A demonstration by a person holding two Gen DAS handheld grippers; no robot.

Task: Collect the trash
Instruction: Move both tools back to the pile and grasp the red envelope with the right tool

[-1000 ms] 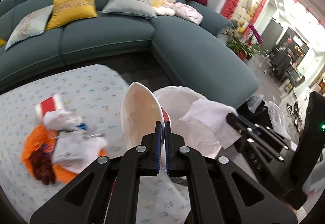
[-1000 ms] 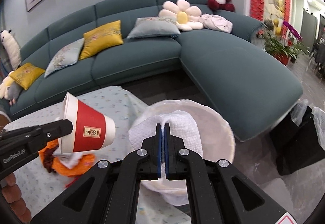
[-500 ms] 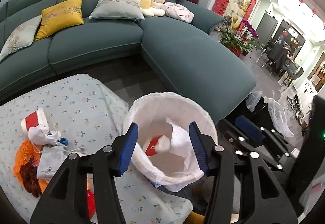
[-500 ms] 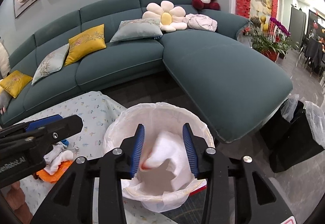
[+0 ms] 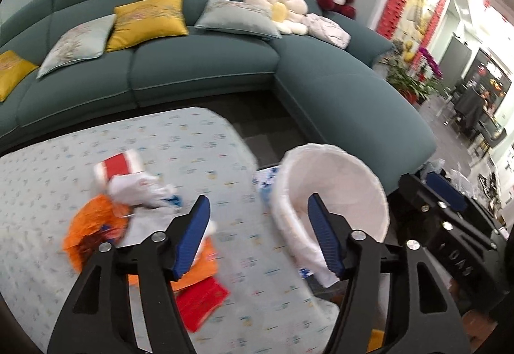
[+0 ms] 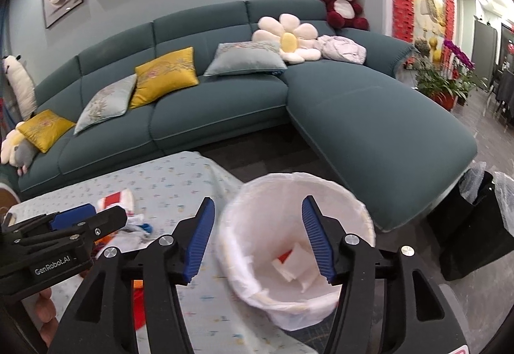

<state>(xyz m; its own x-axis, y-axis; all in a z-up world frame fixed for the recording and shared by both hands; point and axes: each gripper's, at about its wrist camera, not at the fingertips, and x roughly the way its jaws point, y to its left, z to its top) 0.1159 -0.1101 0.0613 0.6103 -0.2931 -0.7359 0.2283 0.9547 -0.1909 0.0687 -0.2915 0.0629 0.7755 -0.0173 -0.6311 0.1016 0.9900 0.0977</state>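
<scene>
A white-lined bin (image 6: 359, 216) (image 5: 353, 180) stands off the table's right end, with a red paper cup and white tissue (image 6: 290, 261) lying in its bottom. My right gripper (image 6: 257, 238) hovers over the bin, its jaws opening, nothing between them. My left gripper (image 5: 258, 237) hangs over the table's right part, jaws also opening and empty; it shows at the left of the right wrist view (image 6: 77, 219). On the patterned tablecloth (image 5: 192, 142) lies a trash pile: a red-and-white cup (image 5: 117, 166), crumpled white tissue (image 5: 138, 188), orange wrappers (image 5: 90, 225) and a red packet (image 5: 202, 299).
A teal corner sofa (image 6: 369, 116) with cushions and plush toys runs behind the table and beside the bin. Black bags (image 6: 472, 225) sit on the floor to the right. Potted plants (image 6: 443, 81) stand further back.
Both grippers were shut, the left on a red paper cup and the right on white tissue; both opened and the items fell into the bin. The left gripper has since swung left toward the table.
</scene>
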